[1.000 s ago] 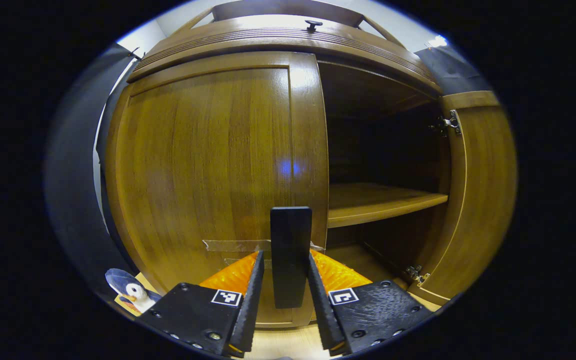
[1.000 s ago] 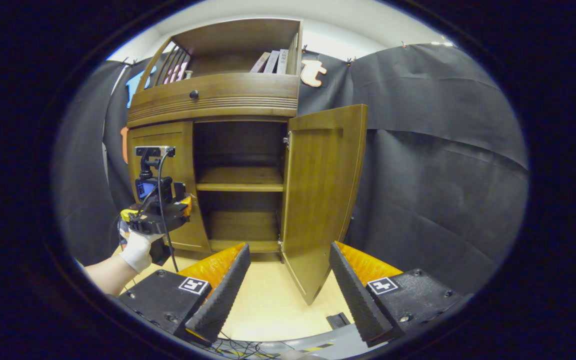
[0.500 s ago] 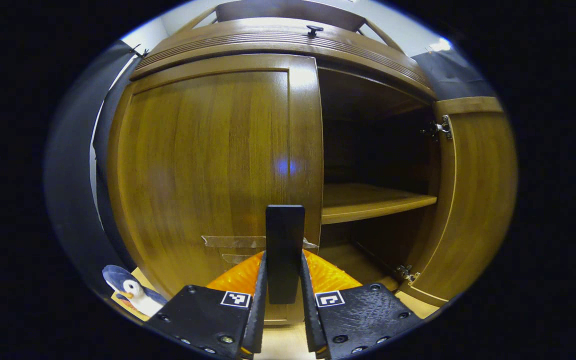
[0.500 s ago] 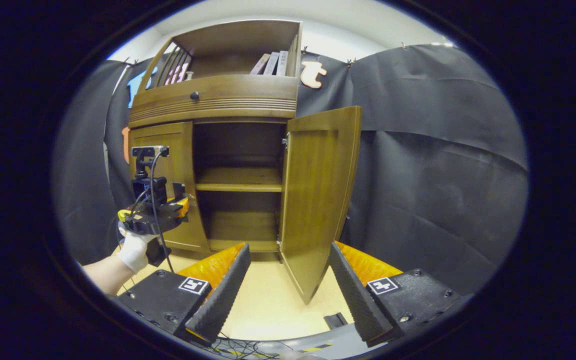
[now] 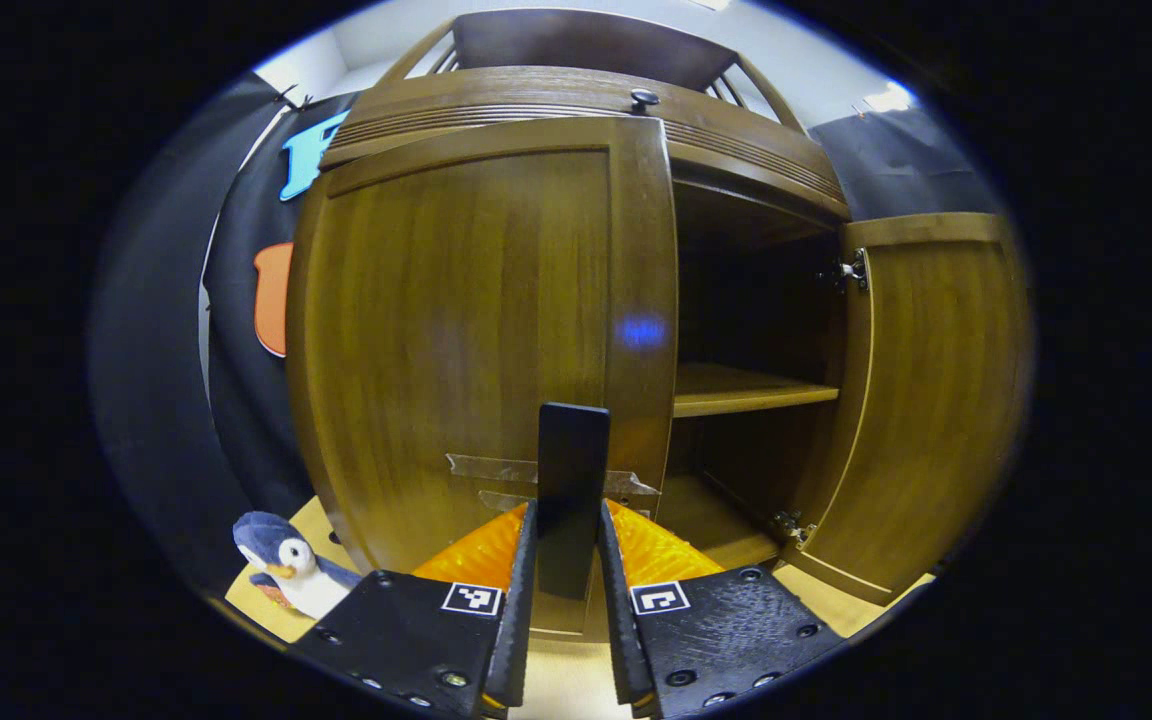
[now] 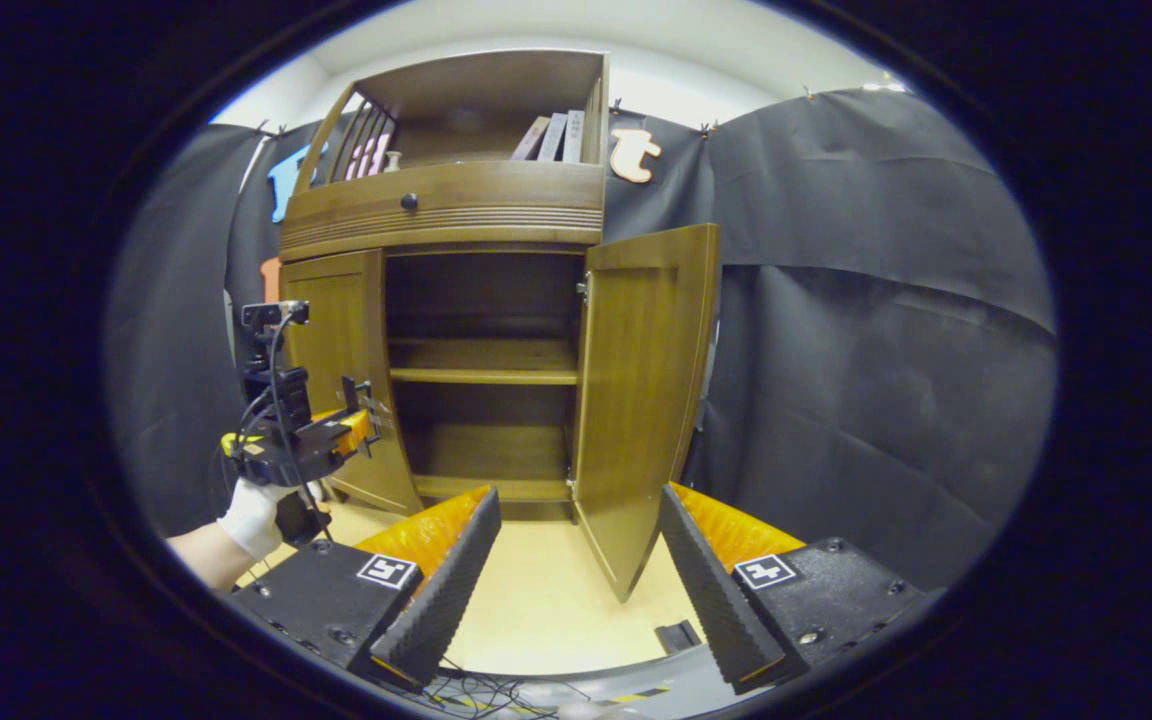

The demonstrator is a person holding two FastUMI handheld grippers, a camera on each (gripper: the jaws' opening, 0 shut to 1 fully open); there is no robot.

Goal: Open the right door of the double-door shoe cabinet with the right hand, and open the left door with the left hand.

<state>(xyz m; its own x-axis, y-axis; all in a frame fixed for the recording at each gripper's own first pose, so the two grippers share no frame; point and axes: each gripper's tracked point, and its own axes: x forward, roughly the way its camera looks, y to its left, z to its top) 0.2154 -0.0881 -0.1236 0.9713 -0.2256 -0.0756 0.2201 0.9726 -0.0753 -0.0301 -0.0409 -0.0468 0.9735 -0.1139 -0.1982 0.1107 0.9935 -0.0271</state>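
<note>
The brown wooden shoe cabinet stands against the black cloth wall. Its right door is swung wide open, also seen in the left gripper view. The left door stands slightly ajar, with a black upright handle near its free edge. My left gripper is shut on that handle; in the right gripper view a gloved hand holds it at the left door. My right gripper hangs open over the floor, well back from the cabinet, holding nothing.
Inside the cabinet a wooden shelf shows bare. A penguin plush sits on the pale floor left of the cabinet. Books stand in the upper open shelf. Cables lie near my right gripper.
My left gripper closed on the left door's handle, and the door has swung a little outward. The right gripper stayed open and drifted slightly; the right door stays open.
</note>
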